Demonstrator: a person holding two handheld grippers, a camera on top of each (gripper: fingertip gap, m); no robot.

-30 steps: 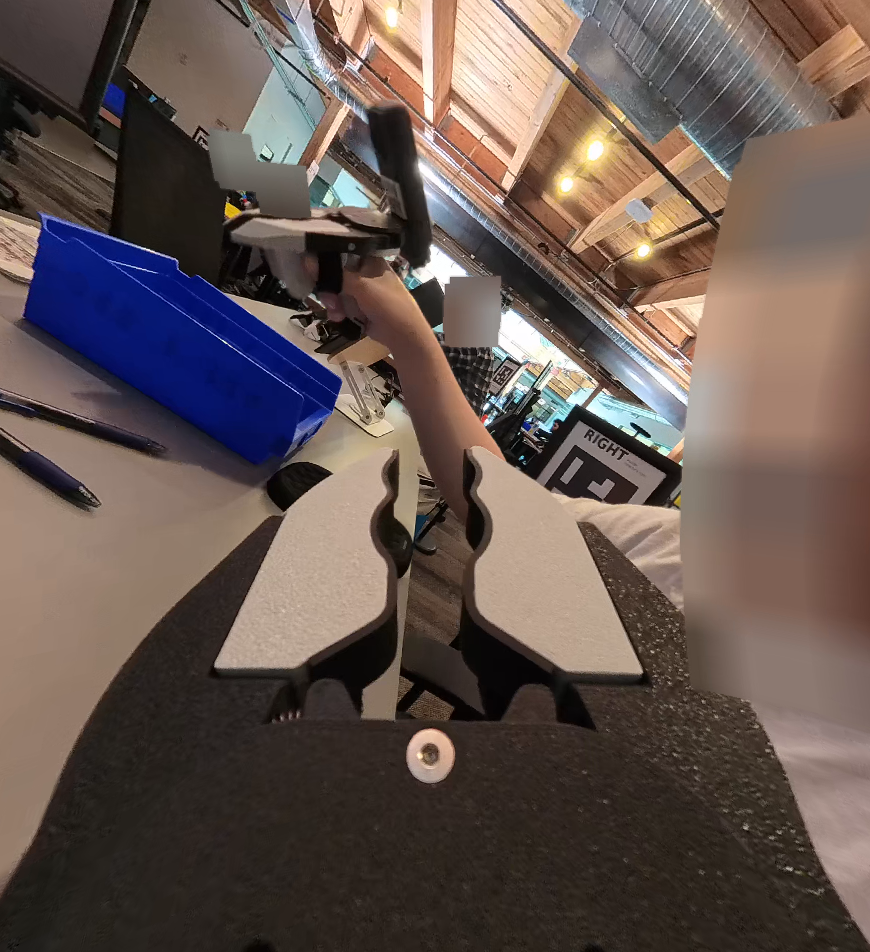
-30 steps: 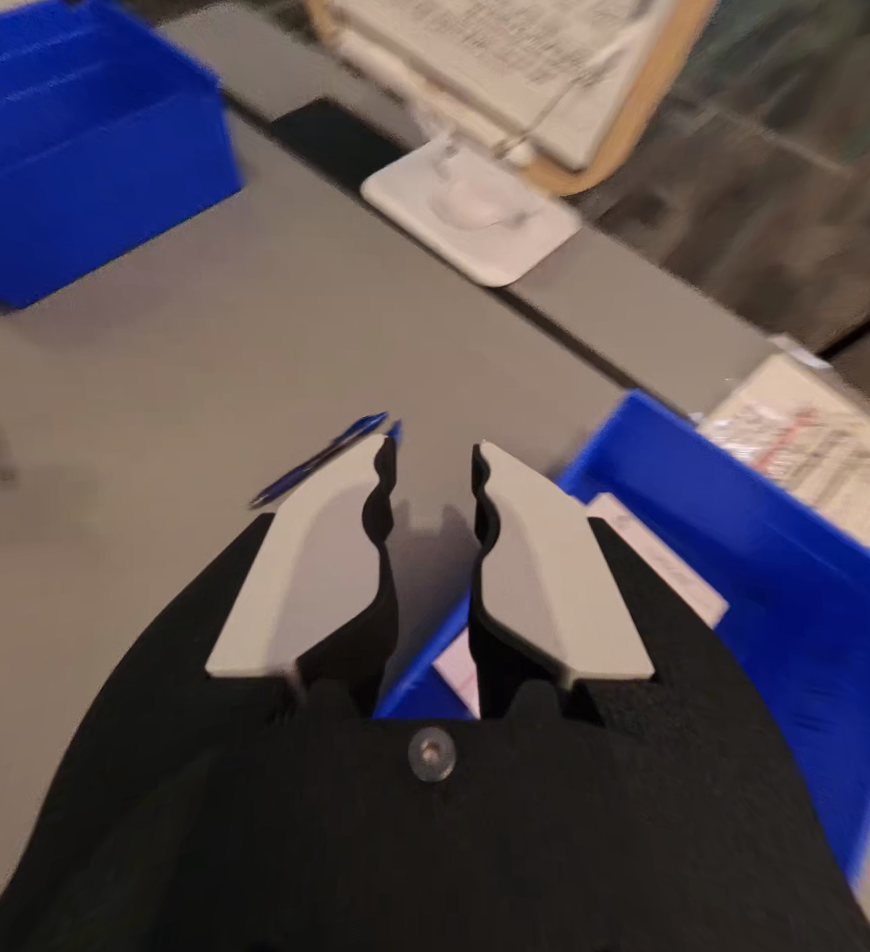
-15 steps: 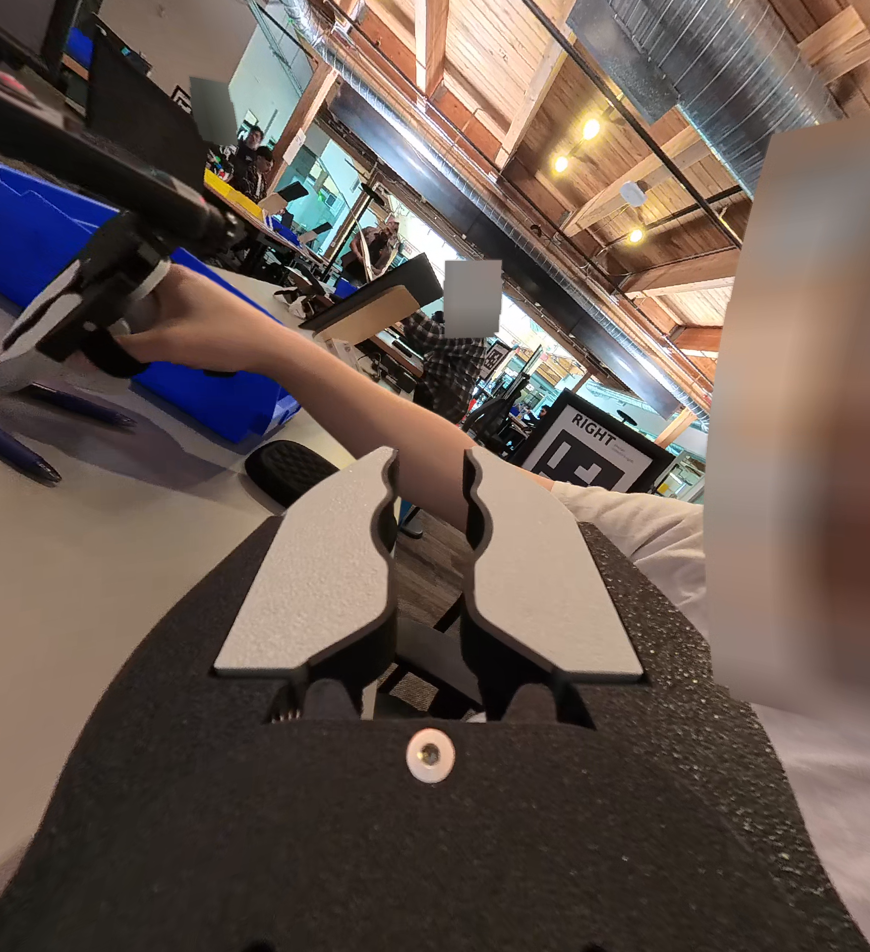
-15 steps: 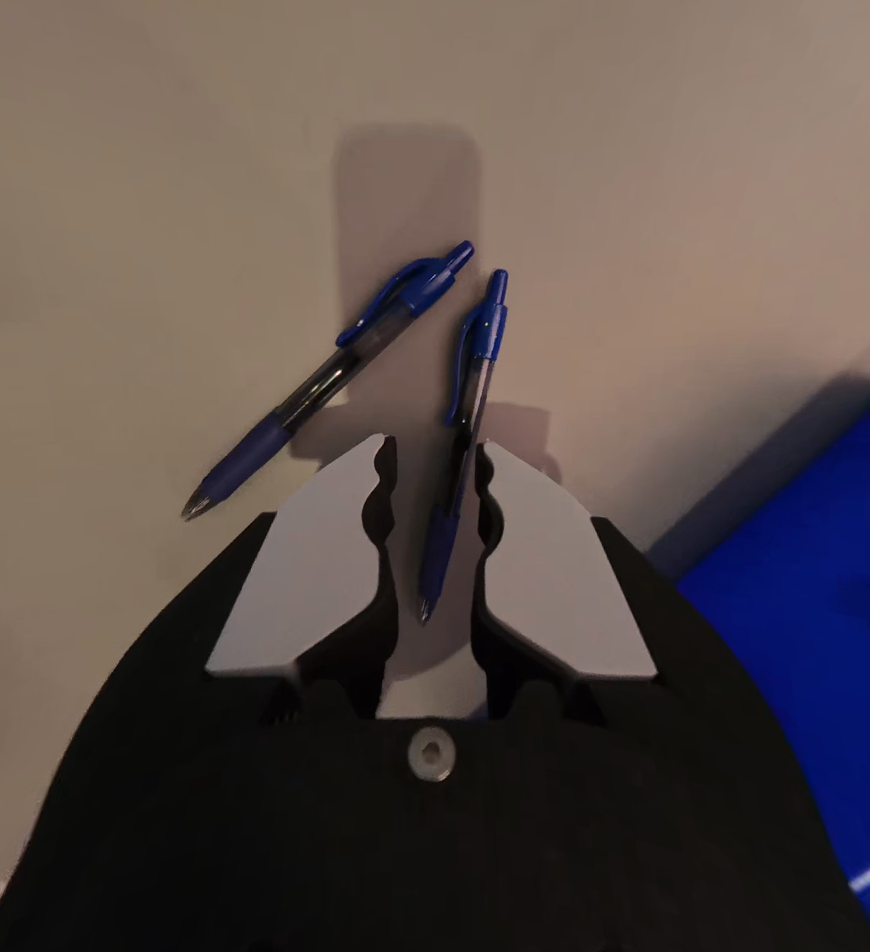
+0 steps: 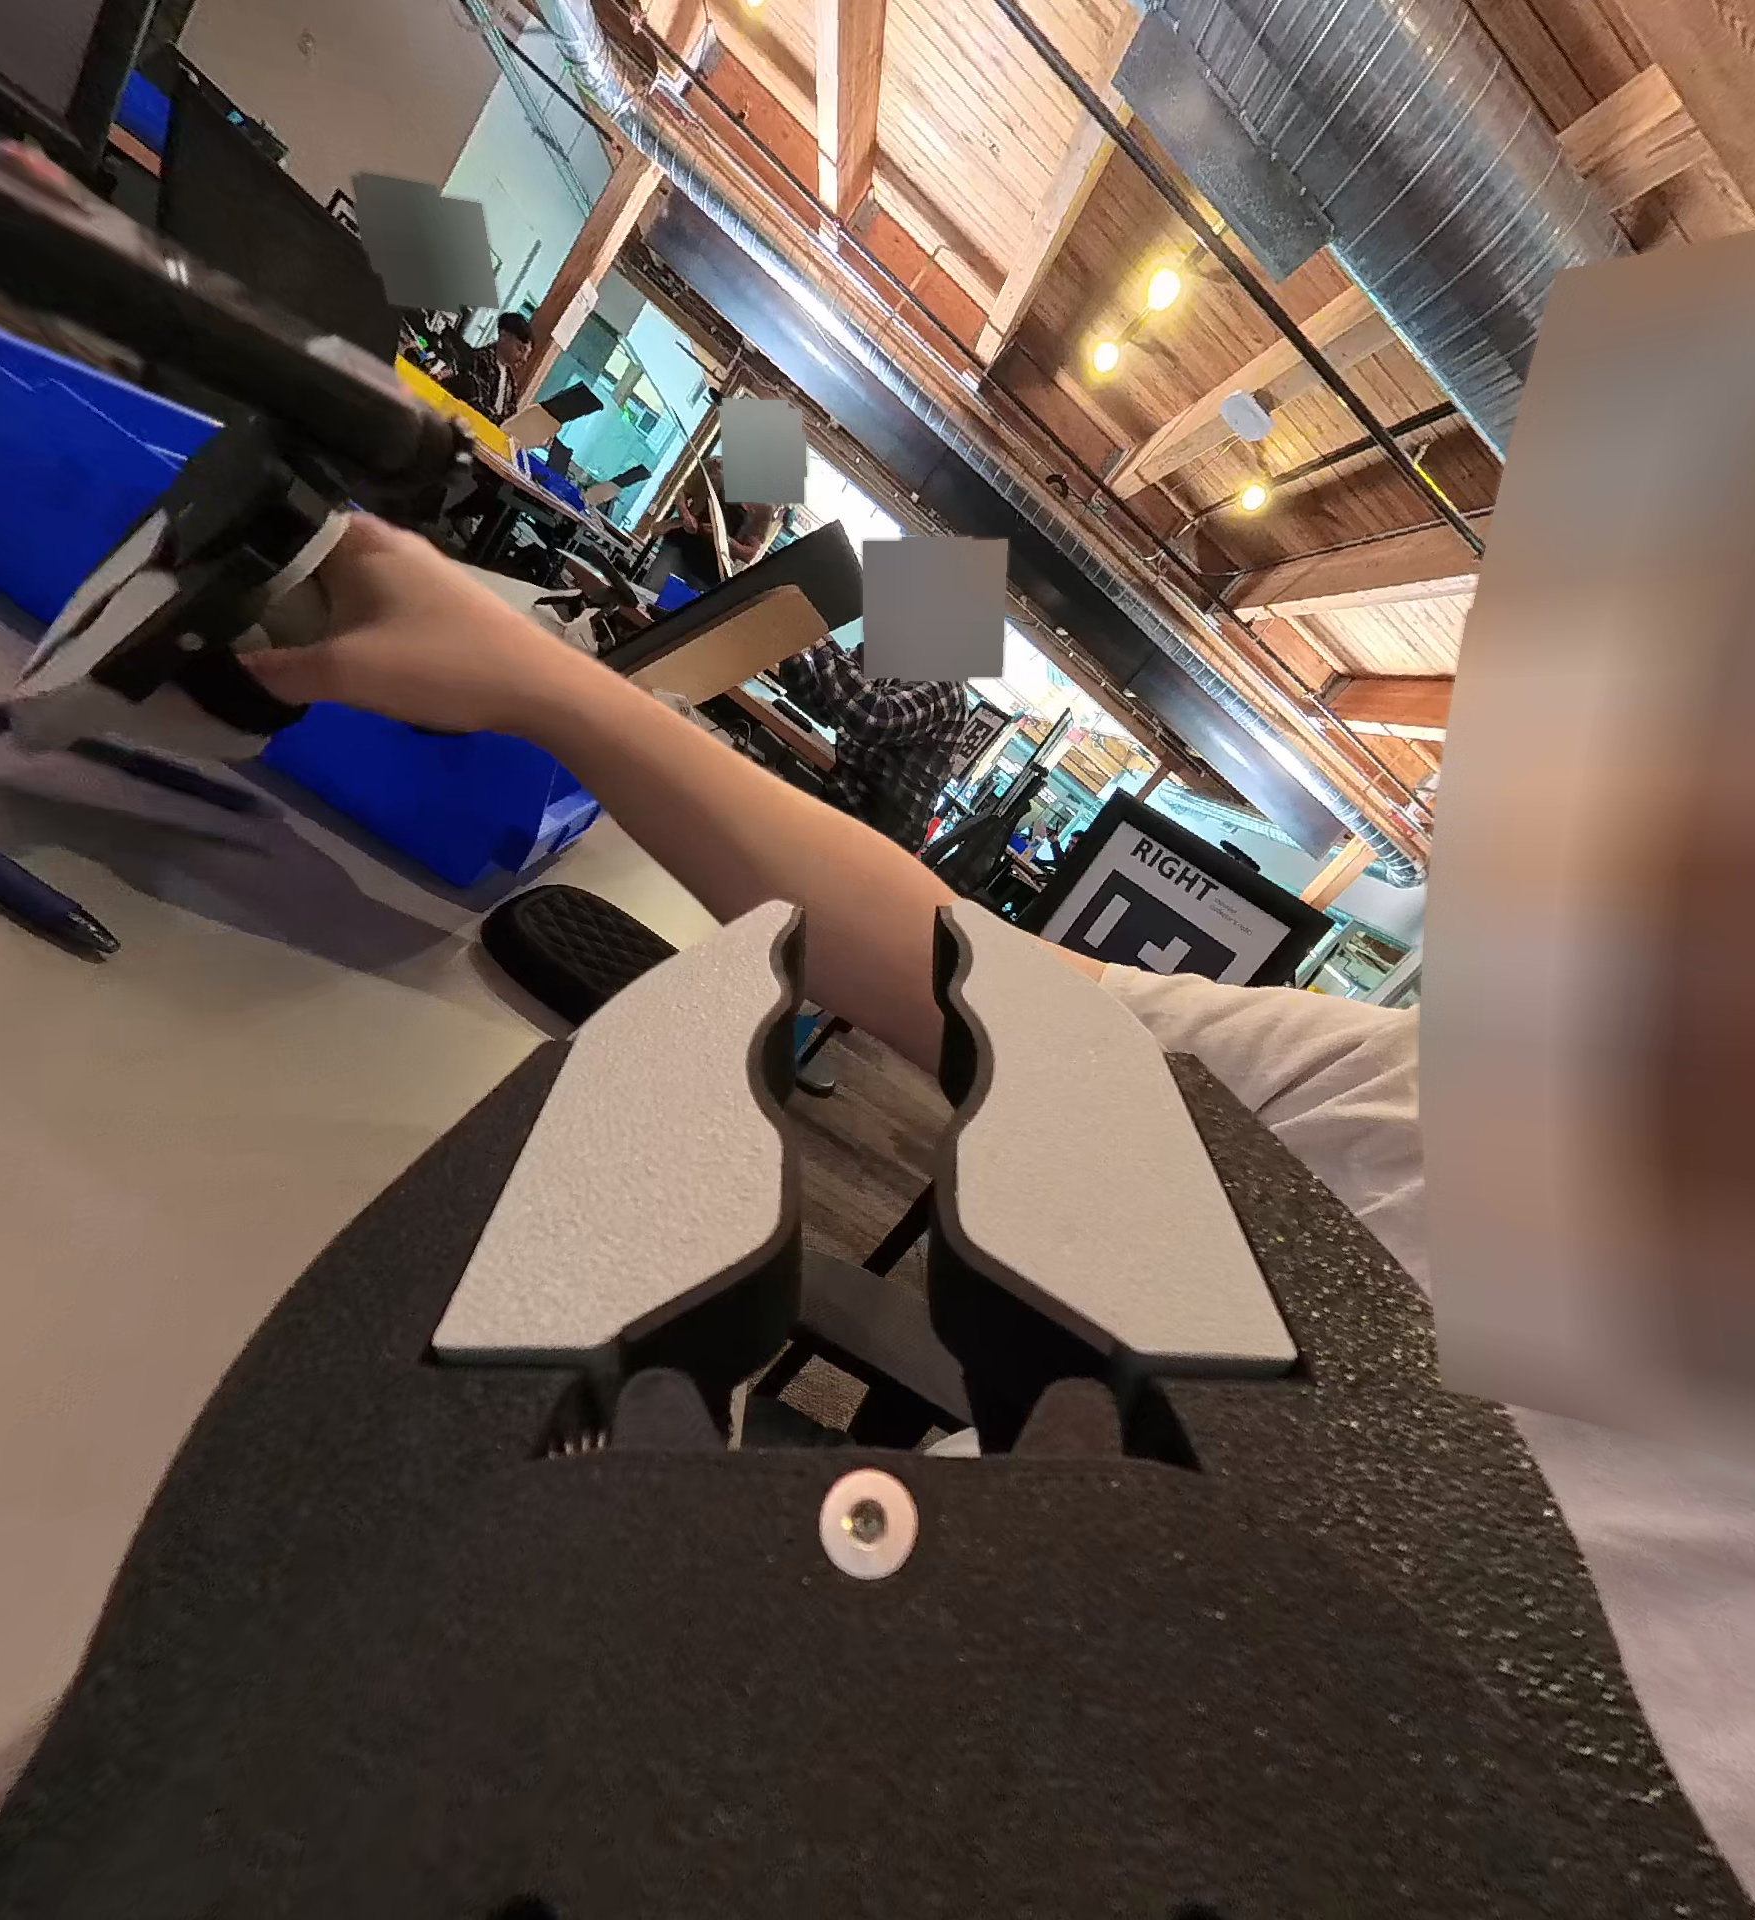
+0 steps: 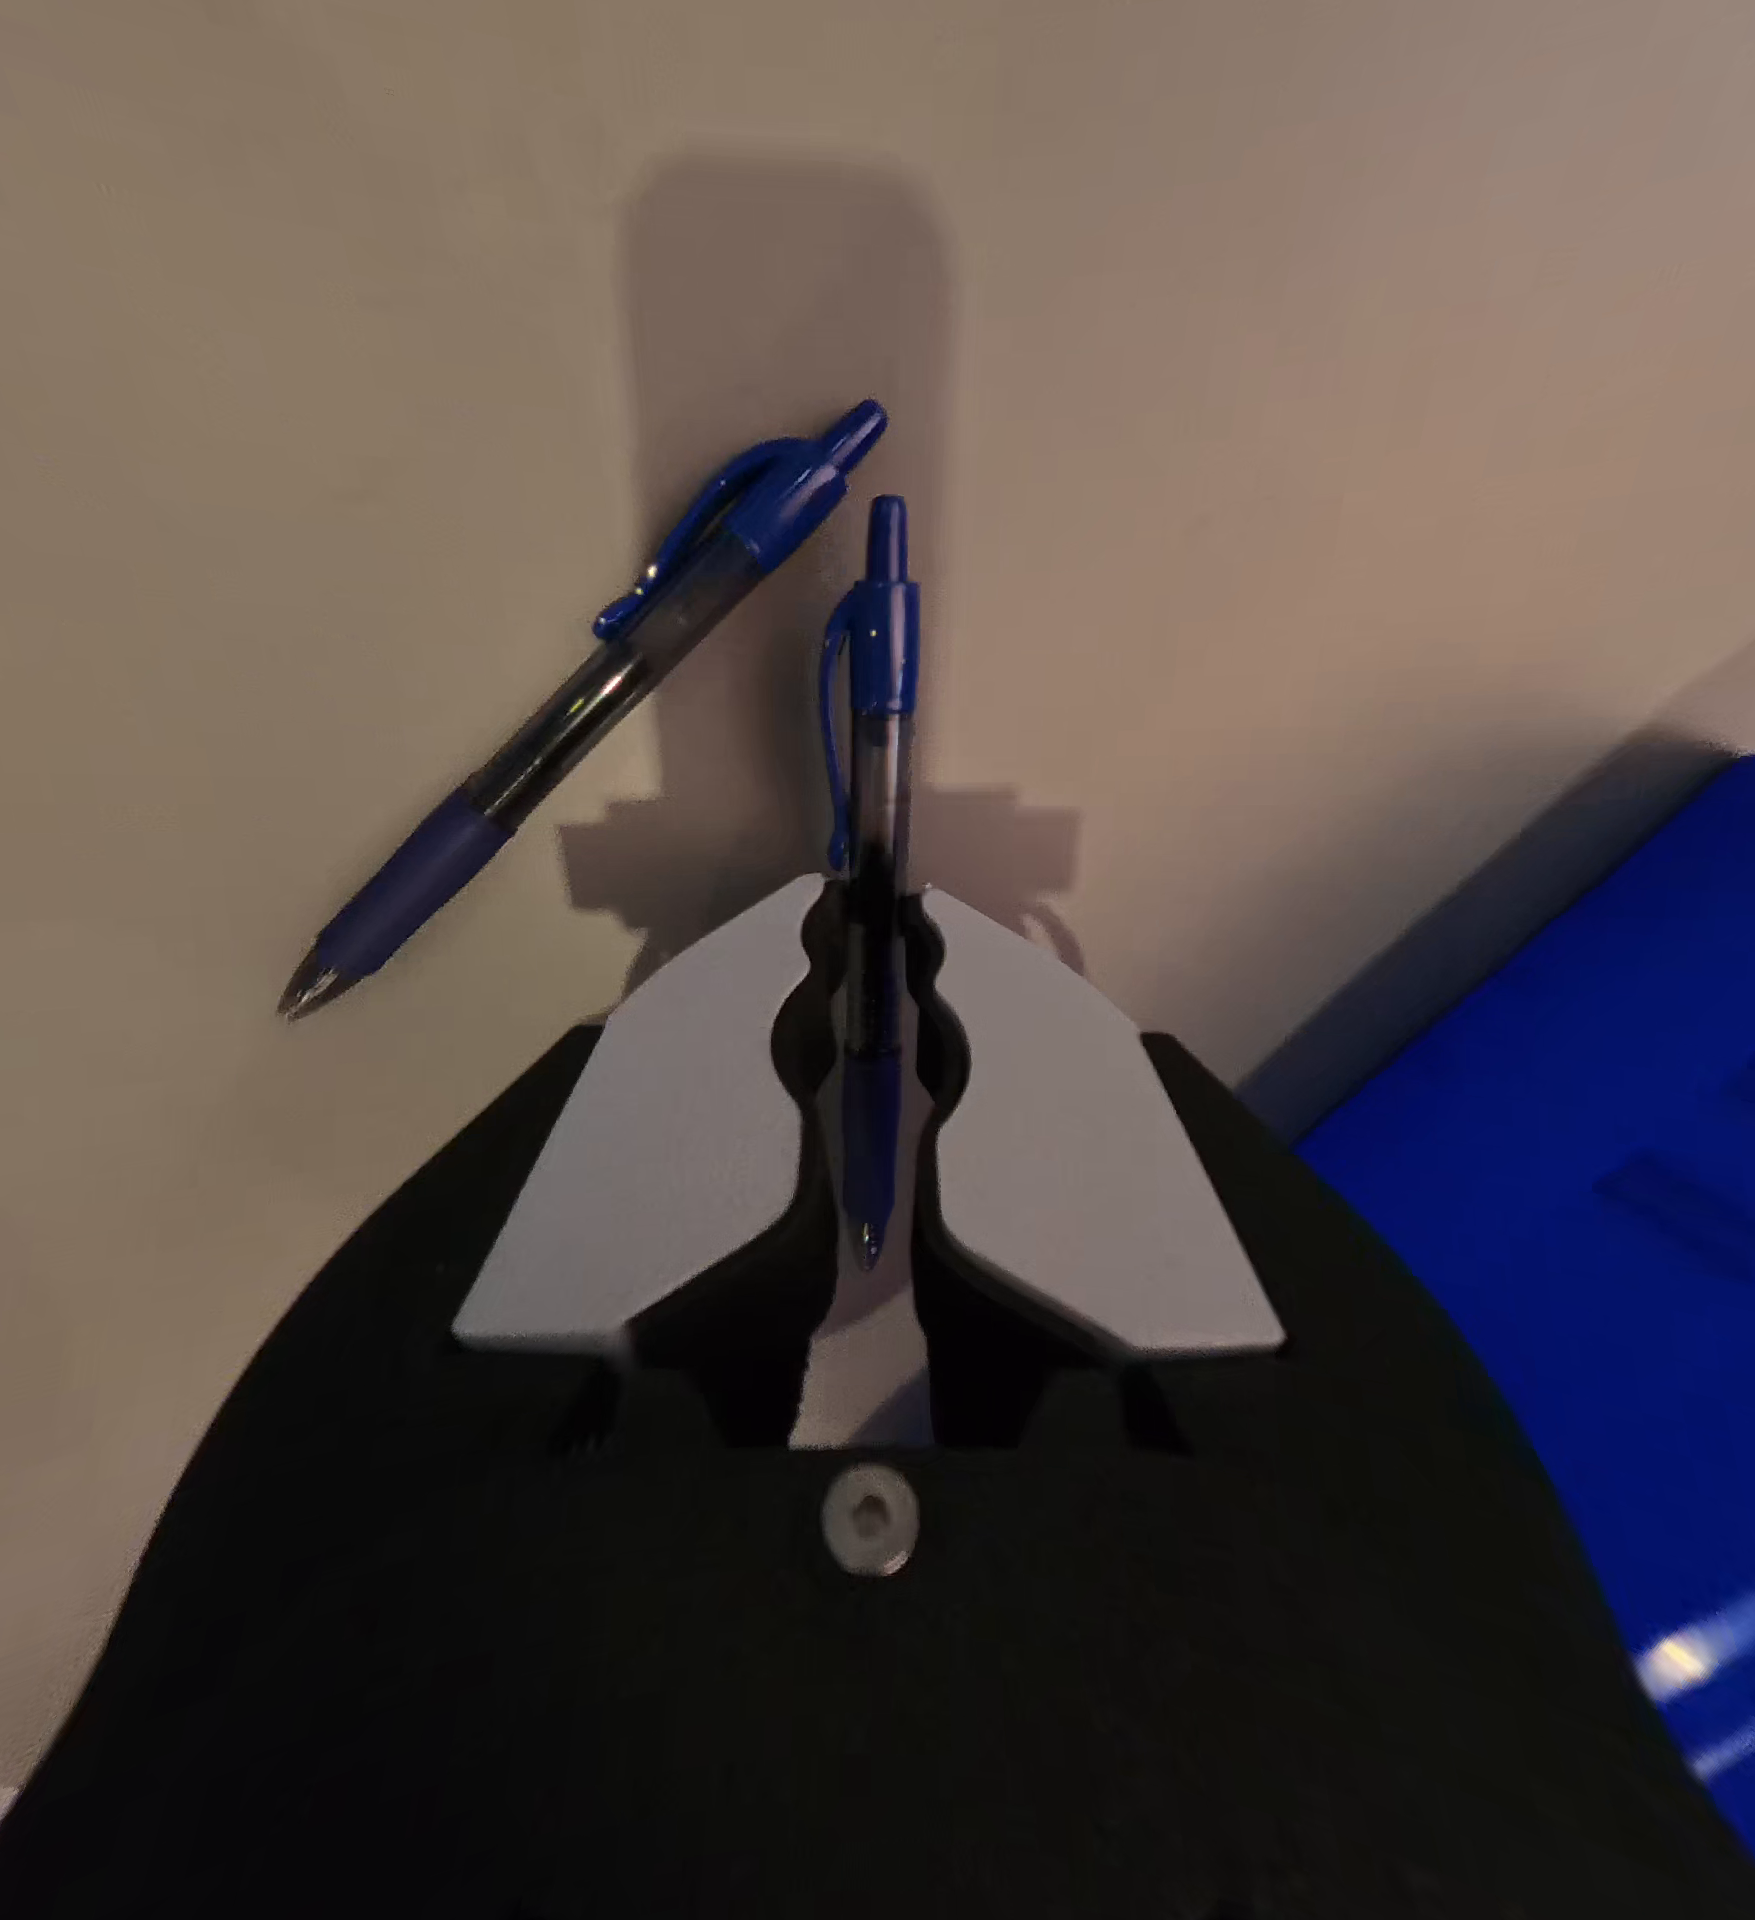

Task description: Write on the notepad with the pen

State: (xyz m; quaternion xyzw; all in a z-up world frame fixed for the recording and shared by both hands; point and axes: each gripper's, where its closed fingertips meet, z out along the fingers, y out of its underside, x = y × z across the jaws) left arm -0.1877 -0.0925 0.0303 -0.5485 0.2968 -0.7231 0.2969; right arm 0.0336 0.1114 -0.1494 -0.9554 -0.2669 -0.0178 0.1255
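Observation:
In the right wrist view my right gripper [image 6: 873, 896] points down at the grey table [image 6: 229, 312] and is shut on a blue click pen [image 6: 881, 717]. The pen lies lengthwise between the jaws, its tip towards the camera and its clicker end sticking out past the fingertips. A second blue pen [image 6: 582, 707] lies loose just to the left, at an angle. My left gripper [image 5: 868, 925] is open and empty, tilted up off the table edge. The right gripper [image 5: 73, 665] also shows far left in the left wrist view, held by a hand. No notepad is in view.
A blue plastic bin [image 6: 1631, 1247] stands close to the right of the held pen; it also shows in the left wrist view [image 5: 416, 779]. A black rounded object [image 5: 572, 945] sits beyond the table edge. A loose pen [image 5: 11, 883] lies at the left. Tip to tip, the grippers are about 35 cm apart.
My right gripper came down over the two pens and its jaws closed on the right-hand pen, which turned straight between them. The left gripper stayed open and almost still.

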